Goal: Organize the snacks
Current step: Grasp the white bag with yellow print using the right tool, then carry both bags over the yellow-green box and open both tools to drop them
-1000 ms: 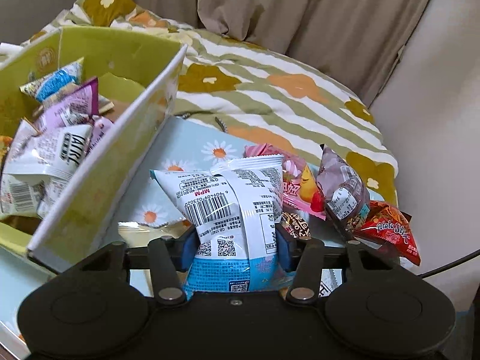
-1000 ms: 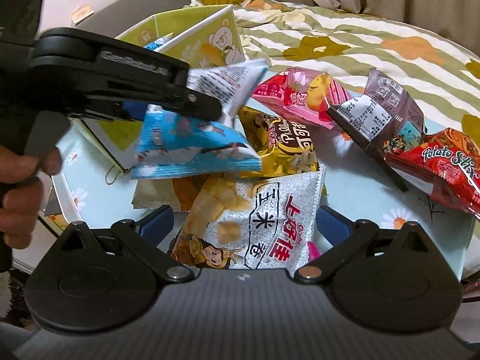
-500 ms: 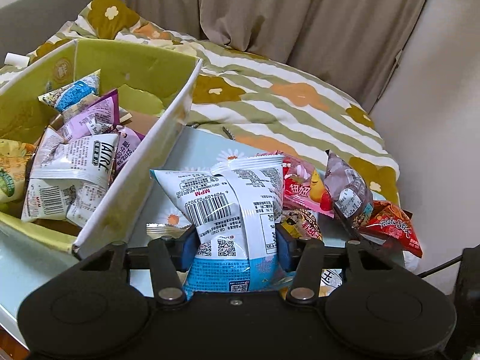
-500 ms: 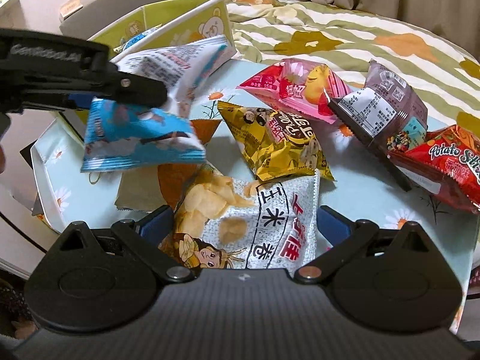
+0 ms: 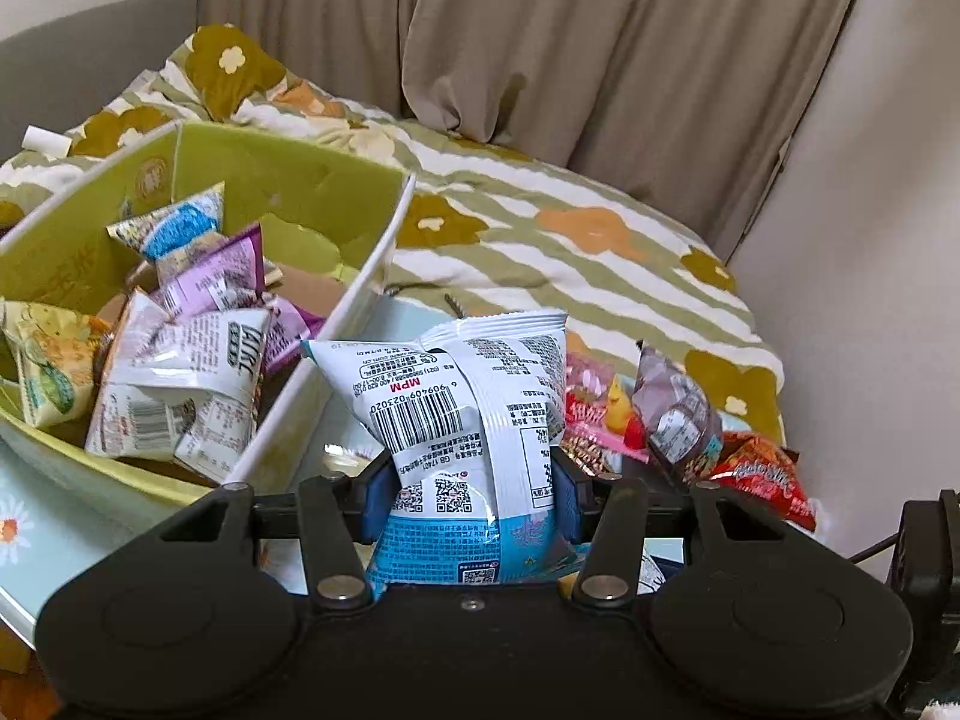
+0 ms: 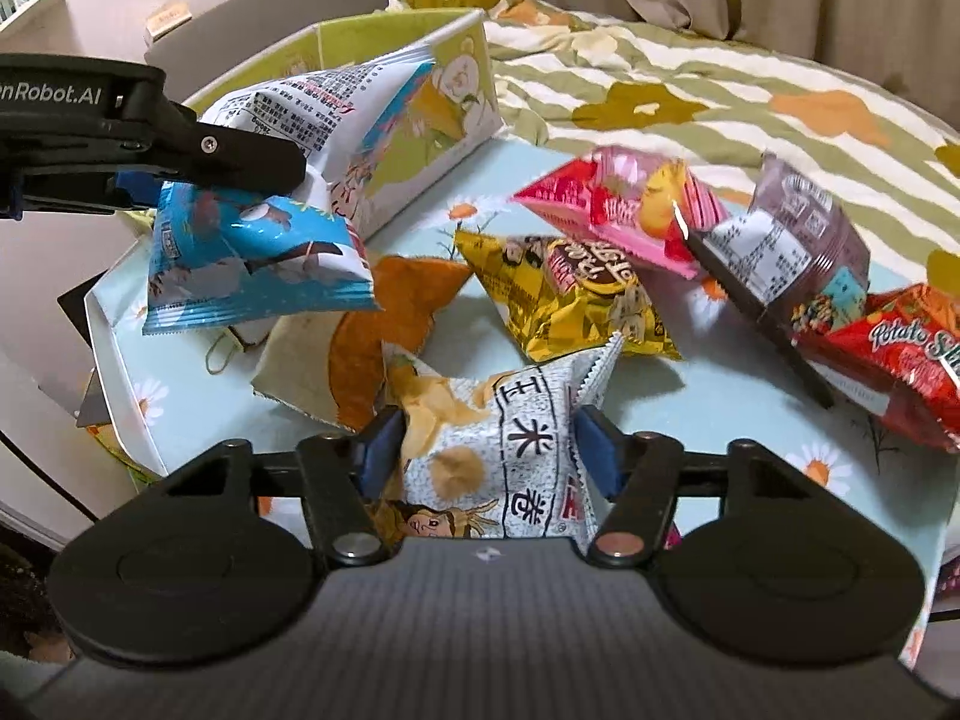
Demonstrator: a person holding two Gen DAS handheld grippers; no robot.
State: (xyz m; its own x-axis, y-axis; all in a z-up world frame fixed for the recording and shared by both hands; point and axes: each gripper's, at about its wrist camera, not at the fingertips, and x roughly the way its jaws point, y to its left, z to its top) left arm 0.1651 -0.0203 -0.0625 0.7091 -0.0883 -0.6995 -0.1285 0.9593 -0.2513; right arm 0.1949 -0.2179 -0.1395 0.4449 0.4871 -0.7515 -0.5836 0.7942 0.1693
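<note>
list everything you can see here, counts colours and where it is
blue and white snack bag: 1, held off the table in the left gripper
white chip bag: 1, white with chip pictures, in the right gripper
green box: 1, yellow-green, left on the table, holding several bags
yellow bag: 1, table centre
pink bag: 1, behind the yellow bag
brown bag: 1, right of the pink bag
red potato sticks bag: 1, far right
table: 1, pale blue, daisy print
floral blanket: 1, green-striped, behind
curtain: beige, back
left gripper: black, shut
right gripper: black, shut

Box wall (image 5: 336, 354) beside packet-crowded tabletop (image 6: 708, 414)
</note>
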